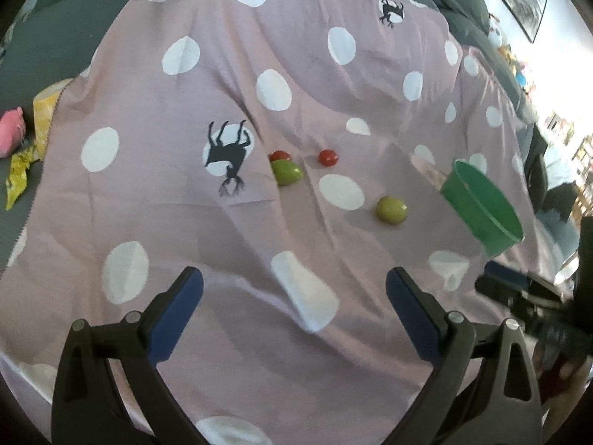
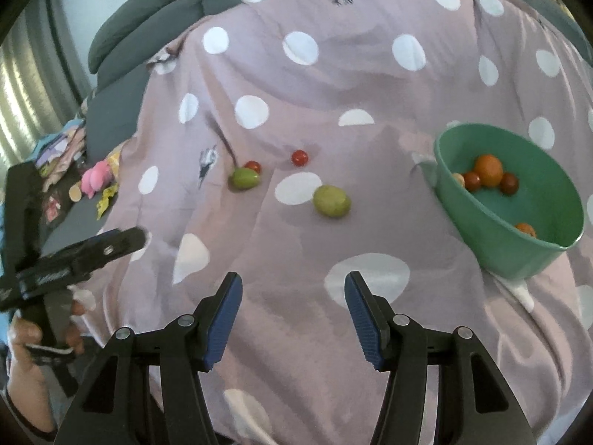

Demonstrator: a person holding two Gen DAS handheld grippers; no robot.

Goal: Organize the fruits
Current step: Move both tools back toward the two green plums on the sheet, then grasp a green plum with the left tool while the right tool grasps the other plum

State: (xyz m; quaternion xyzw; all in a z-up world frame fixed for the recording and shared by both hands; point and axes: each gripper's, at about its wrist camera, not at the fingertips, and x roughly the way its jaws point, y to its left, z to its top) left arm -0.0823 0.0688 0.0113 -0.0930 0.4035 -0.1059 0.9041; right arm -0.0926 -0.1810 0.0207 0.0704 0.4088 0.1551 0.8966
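Observation:
On the pink polka-dot cloth (image 1: 222, 85) lie two green fruits (image 1: 286, 172) (image 1: 391, 209) and two small red tomatoes (image 1: 279, 155) (image 1: 328, 157). The right wrist view shows the same green fruits (image 2: 244, 179) (image 2: 331, 201) and tomatoes (image 2: 254, 166) (image 2: 299, 157). One tomato touches the far-left green fruit. A green bowl (image 2: 519, 256) on the right holds an orange (image 2: 489, 170) and several small fruits. My left gripper (image 1: 294, 276) is wide open and holds nothing, well short of the fruits. My right gripper (image 2: 293, 278) is open with nothing between its fingers, near the bowl (image 1: 481, 207).
Grey sofa cushions (image 2: 148, 15) rise behind the cloth. A pink toy (image 1: 11, 131) and yellow wrappers (image 1: 22, 170) lie off the cloth's left edge. A person's hand (image 2: 26, 337) holds the left gripper's handle at the lower left of the right wrist view.

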